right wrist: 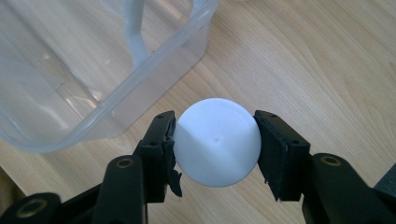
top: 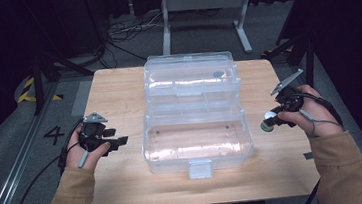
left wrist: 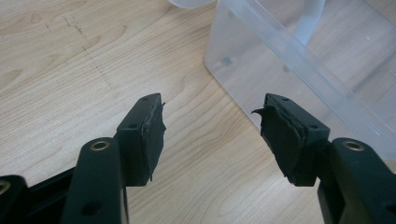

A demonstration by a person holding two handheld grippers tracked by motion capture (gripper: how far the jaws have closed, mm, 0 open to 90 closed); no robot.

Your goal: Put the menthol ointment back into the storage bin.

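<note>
Right gripper view: the right claw (right wrist: 215,148) pinches a white ball (right wrist: 216,141) across its middle, above the table (right wrist: 299,60) beside the clear box (right wrist: 154,46). Probably light, smooth, slip-prone. Left claw (left wrist: 212,135) gapes empty.

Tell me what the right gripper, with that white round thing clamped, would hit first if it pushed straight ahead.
Probably the clear plastic box: its near rim corner lies just ahead-left of the white round object in the right gripper. Depth is unclear; it might skim past over bare table.
</note>
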